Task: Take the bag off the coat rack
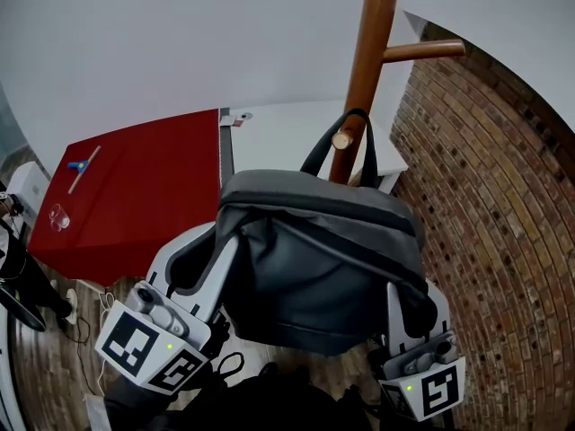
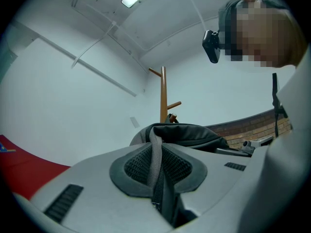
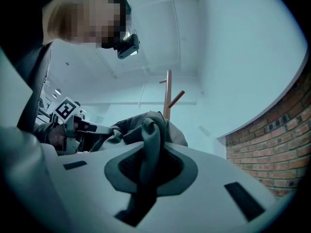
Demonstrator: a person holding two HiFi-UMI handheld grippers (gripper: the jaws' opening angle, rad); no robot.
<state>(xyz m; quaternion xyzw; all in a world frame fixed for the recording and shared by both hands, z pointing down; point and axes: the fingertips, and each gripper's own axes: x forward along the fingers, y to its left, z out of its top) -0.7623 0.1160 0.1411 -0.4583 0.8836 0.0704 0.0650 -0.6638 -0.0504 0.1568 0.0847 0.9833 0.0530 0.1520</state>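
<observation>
A dark grey backpack (image 1: 323, 268) hangs in front of the wooden coat rack (image 1: 364, 70). Its top handle (image 1: 316, 153) is looped over a short peg (image 1: 342, 139). My left gripper (image 1: 225, 245) reaches up from the lower left to the bag's left side, and in the left gripper view it (image 2: 156, 171) is shut on a grey webbing strap (image 2: 155, 152). From the lower right, my right gripper (image 1: 402, 299) holds the bag's right side, and in the right gripper view it (image 3: 146, 171) is shut on a folded shoulder strap (image 3: 150, 144).
A red-covered table (image 1: 135, 196) stands to the left, with a blue tool (image 1: 83, 165) and a clear object (image 1: 58, 215) on it. A white surface (image 1: 287, 133) lies behind the rack. The brick wall (image 1: 503, 223) runs close on the right. Cables lie on the wooden floor (image 1: 54, 366).
</observation>
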